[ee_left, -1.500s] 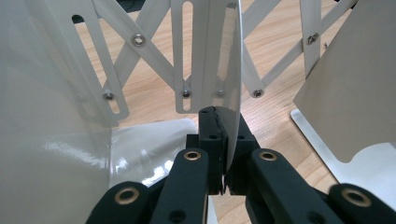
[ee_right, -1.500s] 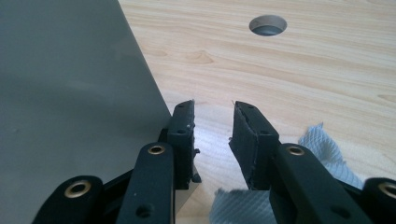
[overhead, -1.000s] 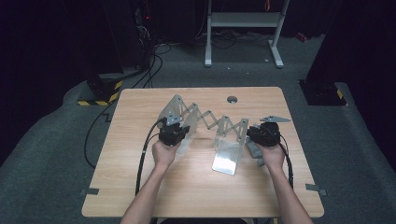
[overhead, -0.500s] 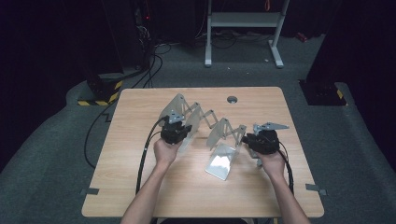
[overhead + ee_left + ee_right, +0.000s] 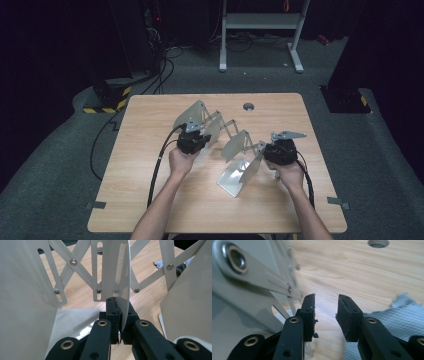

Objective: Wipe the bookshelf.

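Observation:
A grey metal expanding rack with scissor links and flat plates lies across the middle of the wooden table. My left gripper is at its left part. In the left gripper view this gripper is shut on the lower edge of one upright plate, with crossed links behind it. My right gripper is at the rack's right end. Seen close up, the right gripper is open with bare table between its fingers, and the rack's end plate is just left of it.
A round cable hole sits in the table behind the rack, and it also appears in the right gripper view as a hole at the top. A grey cloth lies on the table by my right gripper. One rack plate lies tipped flat on the near side.
The rack's right end has folded in to the left and its near plate has tipped lower toward the table. My right hand shifted slightly toward me; the left hand stayed put.

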A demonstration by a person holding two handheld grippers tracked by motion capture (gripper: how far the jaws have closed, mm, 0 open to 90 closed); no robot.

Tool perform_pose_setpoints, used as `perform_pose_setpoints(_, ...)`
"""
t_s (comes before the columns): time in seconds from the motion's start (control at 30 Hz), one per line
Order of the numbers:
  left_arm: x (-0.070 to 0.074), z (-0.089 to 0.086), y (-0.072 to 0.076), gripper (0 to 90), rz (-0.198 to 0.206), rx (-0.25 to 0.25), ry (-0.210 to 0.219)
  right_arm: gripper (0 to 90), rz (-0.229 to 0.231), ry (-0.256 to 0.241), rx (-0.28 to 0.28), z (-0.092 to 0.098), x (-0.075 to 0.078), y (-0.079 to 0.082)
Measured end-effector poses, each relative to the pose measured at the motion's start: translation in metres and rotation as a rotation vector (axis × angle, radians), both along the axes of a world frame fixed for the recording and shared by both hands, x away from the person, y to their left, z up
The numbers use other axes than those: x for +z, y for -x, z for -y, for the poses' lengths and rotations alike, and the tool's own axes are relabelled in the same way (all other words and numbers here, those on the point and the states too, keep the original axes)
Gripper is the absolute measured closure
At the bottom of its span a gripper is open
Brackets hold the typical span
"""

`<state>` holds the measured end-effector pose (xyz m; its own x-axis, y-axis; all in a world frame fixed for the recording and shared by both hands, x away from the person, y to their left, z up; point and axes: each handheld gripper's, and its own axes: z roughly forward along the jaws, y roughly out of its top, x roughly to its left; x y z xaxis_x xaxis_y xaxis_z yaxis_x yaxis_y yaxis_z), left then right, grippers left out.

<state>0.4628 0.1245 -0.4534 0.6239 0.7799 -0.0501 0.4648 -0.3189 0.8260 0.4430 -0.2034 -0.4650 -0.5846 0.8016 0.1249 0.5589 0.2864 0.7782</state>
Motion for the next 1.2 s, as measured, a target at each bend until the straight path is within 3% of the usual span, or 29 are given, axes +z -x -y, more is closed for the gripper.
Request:
perform_pose_setpoints(0.33, 0.001, 0.001, -0.007, 87.7, -0.005, -0.037, -0.015, 67.7, 0.010, 0.009, 0.067, -0.016, -0.003, 0.019)
perform_pose_setpoints(0.47, -0.002, -0.001, -0.006, 86.3, -0.018, -0.016, 0.013, 67.5, 0.014, 0.013, 0.071, -0.018, -0.005, 0.022)
perform_pose_setpoints(0.8, -0.009, -0.008, 0.013, 60.5, -0.050, 0.052, -0.051, 76.9, 0.024, -0.014, 0.057, -0.015, -0.003, 0.016)
perform_pose_setpoints(0.87, -0.013, -0.010, 0.018, 57.1, -0.073, 0.088, -0.081, 79.1, 0.033, -0.011, 0.051, -0.015, -0.001, 0.015)
perform_pose_setpoints(1.03, -0.030, -0.022, 0.018, 52.3, -0.201, 0.189, -0.099, 83.5, 0.018, -0.005, 0.037, -0.016, -0.003, 0.004)
perform_pose_setpoints(1.2, -0.046, -0.030, 0.013, 48.2, -0.268, 0.255, -0.127, 84.8, 0.004, 0.007, 0.041, -0.023, -0.007, -0.006)
